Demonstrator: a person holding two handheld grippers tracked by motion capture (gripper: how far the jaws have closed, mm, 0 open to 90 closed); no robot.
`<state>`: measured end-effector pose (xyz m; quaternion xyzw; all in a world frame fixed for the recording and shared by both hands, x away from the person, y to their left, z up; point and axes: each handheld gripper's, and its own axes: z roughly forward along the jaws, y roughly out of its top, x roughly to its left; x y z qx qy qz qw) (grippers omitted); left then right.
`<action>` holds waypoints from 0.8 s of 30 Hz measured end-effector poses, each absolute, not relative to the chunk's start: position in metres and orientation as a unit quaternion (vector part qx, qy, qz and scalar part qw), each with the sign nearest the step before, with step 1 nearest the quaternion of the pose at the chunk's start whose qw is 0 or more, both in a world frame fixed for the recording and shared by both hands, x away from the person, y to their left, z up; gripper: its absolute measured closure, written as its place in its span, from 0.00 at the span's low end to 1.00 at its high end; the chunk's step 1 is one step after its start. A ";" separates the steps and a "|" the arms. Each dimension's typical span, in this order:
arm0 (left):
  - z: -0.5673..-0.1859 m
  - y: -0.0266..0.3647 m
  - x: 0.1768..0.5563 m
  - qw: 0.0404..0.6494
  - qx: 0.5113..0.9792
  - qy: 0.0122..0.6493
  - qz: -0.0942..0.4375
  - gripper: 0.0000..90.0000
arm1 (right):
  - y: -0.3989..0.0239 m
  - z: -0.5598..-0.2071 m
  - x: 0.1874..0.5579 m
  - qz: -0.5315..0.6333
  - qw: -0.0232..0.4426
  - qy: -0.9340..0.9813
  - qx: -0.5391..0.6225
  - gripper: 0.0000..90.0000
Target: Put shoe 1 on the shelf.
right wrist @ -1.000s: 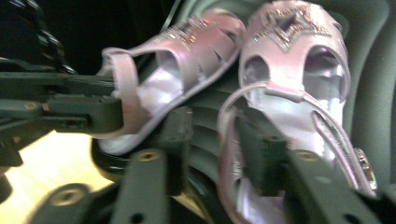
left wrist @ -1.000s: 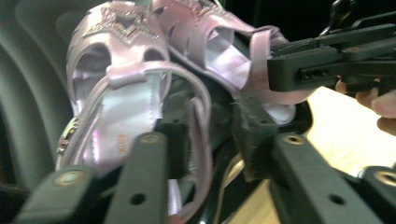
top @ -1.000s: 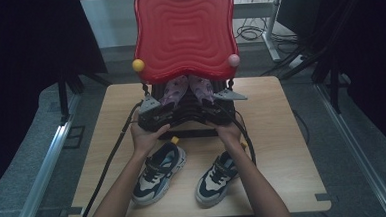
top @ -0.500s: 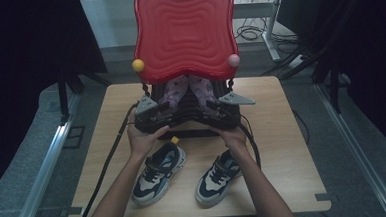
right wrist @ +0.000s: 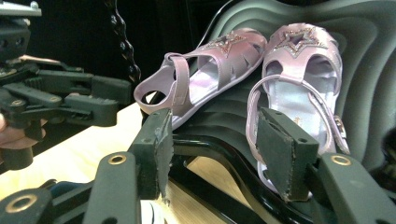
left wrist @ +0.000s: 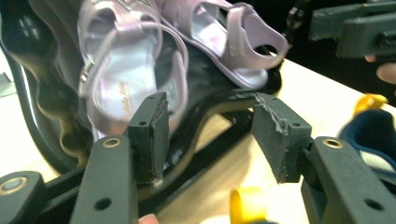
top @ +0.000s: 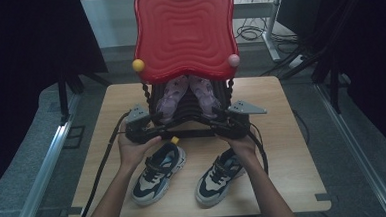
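Looking down from the high view: both tools sit mid-frame at the black rack's [top: 189, 116] front edge, left tool [top: 139, 129], right tool [top: 232, 125]; sneakers [top: 159, 173] lie lower centre on the table [top: 282, 134]. Left gripper view adds detail: left tool [left wrist: 208, 135] jaws wide, just been opening, nothing between them. Right gripper view: right tool [right wrist: 212, 154] likewise wide, empty, lilac sandals [right wrist: 261, 79] upper centre on the rack.

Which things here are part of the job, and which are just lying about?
In the job:
- pair of lilac strapped sandals
- black wavy shoe rack shelf
- left claw, open
- right claw, open

Lying about:
- pair of navy and white sneakers
- red wavy rack top
- wooden table
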<state>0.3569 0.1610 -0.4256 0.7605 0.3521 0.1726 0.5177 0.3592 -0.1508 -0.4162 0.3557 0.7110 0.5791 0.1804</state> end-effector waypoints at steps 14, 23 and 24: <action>-0.429 0.176 0.331 0.514 0.767 0.348 0.165 0.46 | -0.159 -0.423 0.342 0.571 0.180 0.723 0.344 0.50; -0.443 0.183 0.310 0.501 0.779 0.352 0.136 0.44 | -0.163 -0.435 0.321 0.557 0.174 0.746 0.322 0.48; -0.446 0.184 0.308 0.499 0.778 0.356 0.136 0.44 | -0.164 -0.436 0.319 0.555 0.173 0.749 0.319 0.48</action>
